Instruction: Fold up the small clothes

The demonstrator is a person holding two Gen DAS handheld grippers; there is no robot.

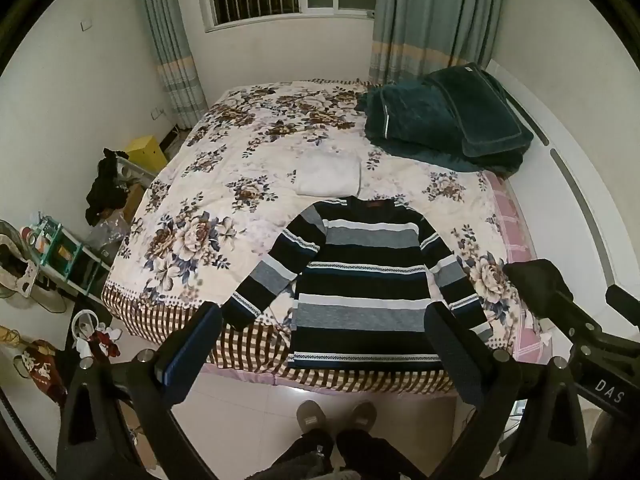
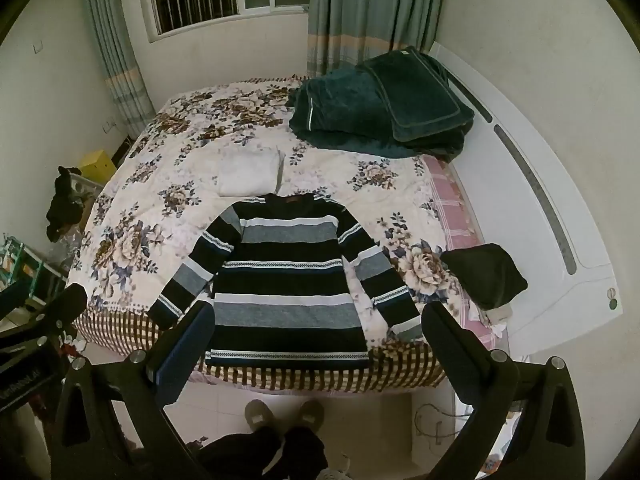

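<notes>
Knitwear is what this job turns on: a striped sweater point(image 1: 360, 280) lies face up and flat at the near edge of the bed point(image 1: 240, 160), collar toward the window, hem just at the checked border of the floral quilt point(image 1: 192, 240), both sleeves angled out and down. It looks soft, limp and fairly light, with a knit that should give some grip but will stretch and sag if lifted by one point. Good places to take hold are probably a sleeve cuff point(image 1: 244, 310) or a shoulder seam, pinching through both layers so the fabric folds cleanly inward.

Both tools hover over the floor in front of the bed. The left gripper point(image 1: 320, 344) has its fingers point(image 1: 196, 344) spread as wide as they go and holds nothing; the right gripper point(image 2: 316, 340) is equally wide and empty.

A folded white cloth point(image 1: 328, 176) sits just beyond the collar, close enough to be nudged. A dark green blanket point(image 1: 440, 124) is piled well apart at the far corner, and a small dark bundle point(image 2: 484, 276) rests near the right sleeve cuff. The person's slippered feet point(image 1: 336, 414) stand at the bed's edge.
</notes>
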